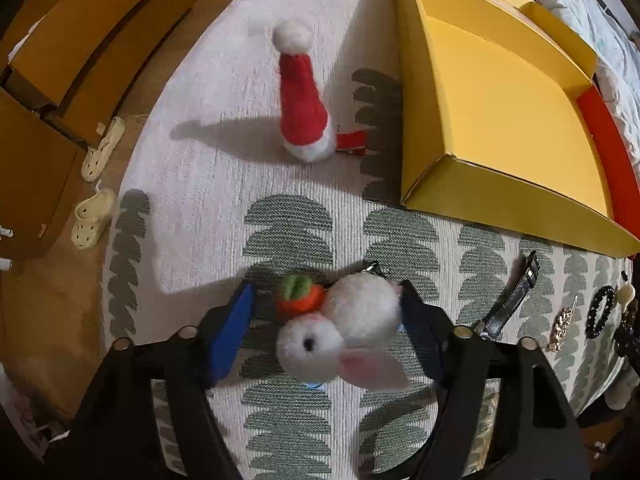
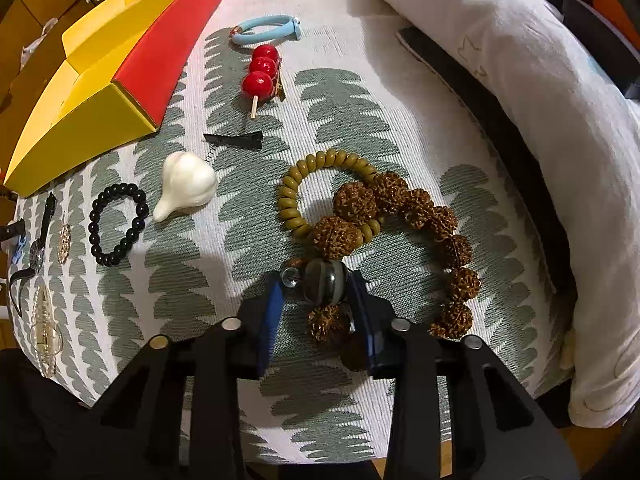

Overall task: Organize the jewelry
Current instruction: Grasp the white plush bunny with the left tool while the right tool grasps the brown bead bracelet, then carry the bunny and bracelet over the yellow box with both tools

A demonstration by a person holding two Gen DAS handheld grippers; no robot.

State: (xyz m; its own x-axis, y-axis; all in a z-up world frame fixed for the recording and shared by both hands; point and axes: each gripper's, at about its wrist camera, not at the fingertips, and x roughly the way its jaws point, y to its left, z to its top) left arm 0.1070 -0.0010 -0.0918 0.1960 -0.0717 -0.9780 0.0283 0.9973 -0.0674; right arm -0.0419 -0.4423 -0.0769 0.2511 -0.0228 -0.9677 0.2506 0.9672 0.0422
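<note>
My left gripper brackets soft, light bunny clip, unclenched; right gripper pinches heavy, slick striped bead, bracelet trailing to 2 o'clock.

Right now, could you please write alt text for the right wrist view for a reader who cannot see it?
The right gripper closes around a large striped bead on a brown seed-bead bracelet lying on a leaf-patterned cloth. An olive disc-bead bracelet overlaps it; farther left lie a black bead bracelet, a white garlic-shaped piece and an open yellow box.
</note>
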